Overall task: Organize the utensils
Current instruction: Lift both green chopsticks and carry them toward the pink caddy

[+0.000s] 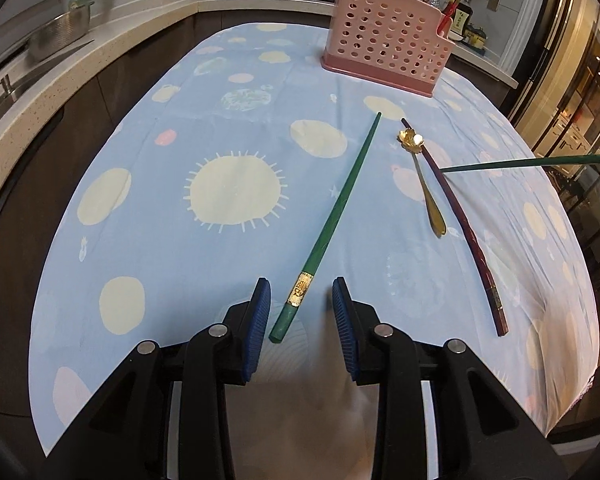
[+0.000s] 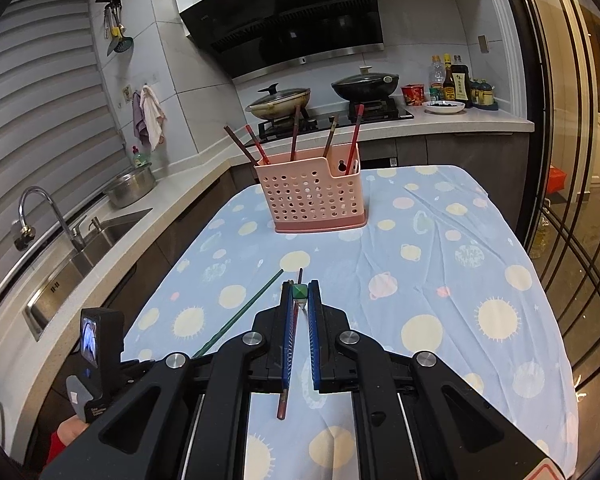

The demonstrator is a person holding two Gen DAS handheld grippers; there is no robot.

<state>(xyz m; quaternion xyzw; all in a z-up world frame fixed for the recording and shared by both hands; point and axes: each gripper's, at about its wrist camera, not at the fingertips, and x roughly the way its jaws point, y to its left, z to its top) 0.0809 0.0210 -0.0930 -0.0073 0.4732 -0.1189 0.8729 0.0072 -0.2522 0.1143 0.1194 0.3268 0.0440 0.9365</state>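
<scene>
A kitchen worktop (image 2: pixel 480 240) is draped in pale blue cloth (image 1: pixel 180 152) printed with cream suns and planets; behind it run a stone counter, a steel sink (image 2: pixel 84 240) and lidded woks. A pink perforated plastic caddy (image 2: pixel 314 196) stands at the far end, holding chopsticks. The left gripper (image 1: pixel 300 308) is spread, straddling without touching a slim green chopstick (image 1: pixel 340 208) lying flat. The right gripper (image 2: pixel 300 292) is clenched on a second green chopstick (image 2: pixel 299 293). A gold flower-bowled spoon (image 1: pixel 422 178) lies beside a dark red chopstick (image 1: pixel 464 216).

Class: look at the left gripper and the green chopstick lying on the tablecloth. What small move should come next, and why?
Probably close the left gripper on the green chopstick. Its pads already straddle the handle end without pressing it, and the right gripper already holds the other green chopstick.
</scene>
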